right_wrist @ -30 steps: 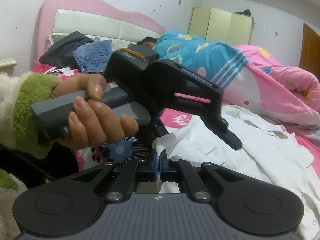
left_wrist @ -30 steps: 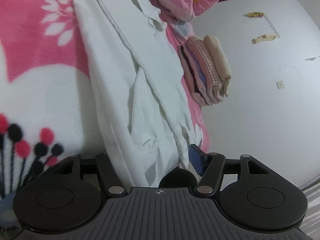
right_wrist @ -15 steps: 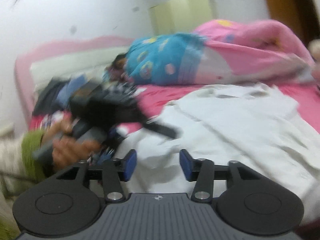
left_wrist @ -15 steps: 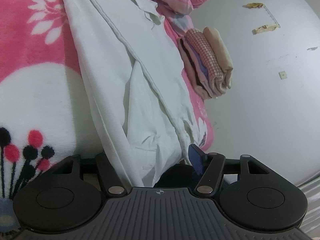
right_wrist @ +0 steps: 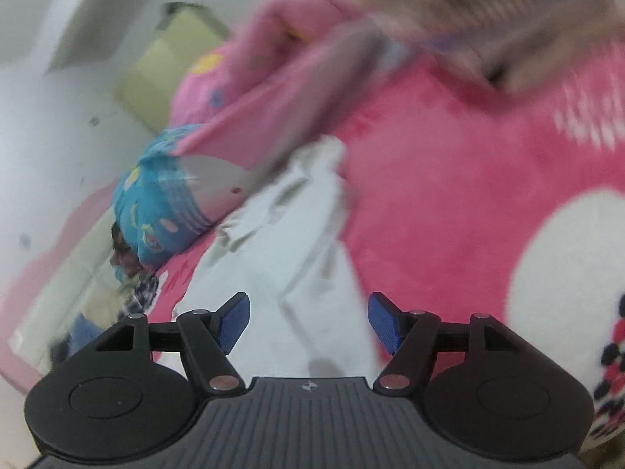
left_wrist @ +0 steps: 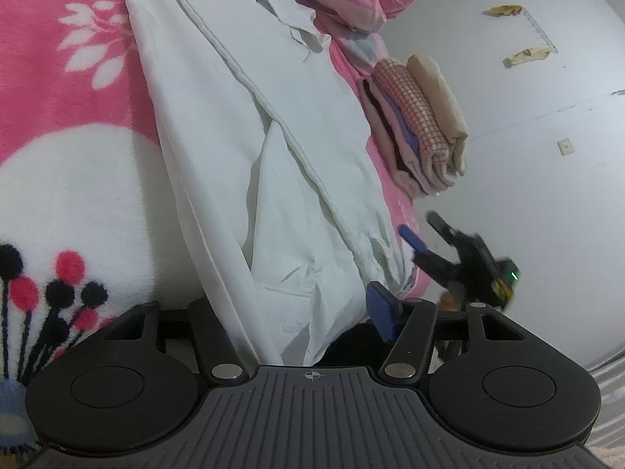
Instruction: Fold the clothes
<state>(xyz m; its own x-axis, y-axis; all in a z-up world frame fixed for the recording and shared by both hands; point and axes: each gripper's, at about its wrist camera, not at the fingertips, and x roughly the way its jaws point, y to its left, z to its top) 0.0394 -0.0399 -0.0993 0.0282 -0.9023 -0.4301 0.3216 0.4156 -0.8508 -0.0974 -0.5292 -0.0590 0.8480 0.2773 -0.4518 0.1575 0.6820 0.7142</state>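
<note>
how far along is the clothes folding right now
Done: a stack of folded clothes sits at the bed's edge. In hand: the white shirt lies spread on the pink blanket, its hem draped over the left gripper. The right gripper is opening, empty. Left: folding it.

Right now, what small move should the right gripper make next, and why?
Probably ease the right gripper forward onto the white shirt and close on its edge. Its jaws are opening with nothing pressed between them, and the shirt lies unfolded just ahead on the pink blanket.
</note>
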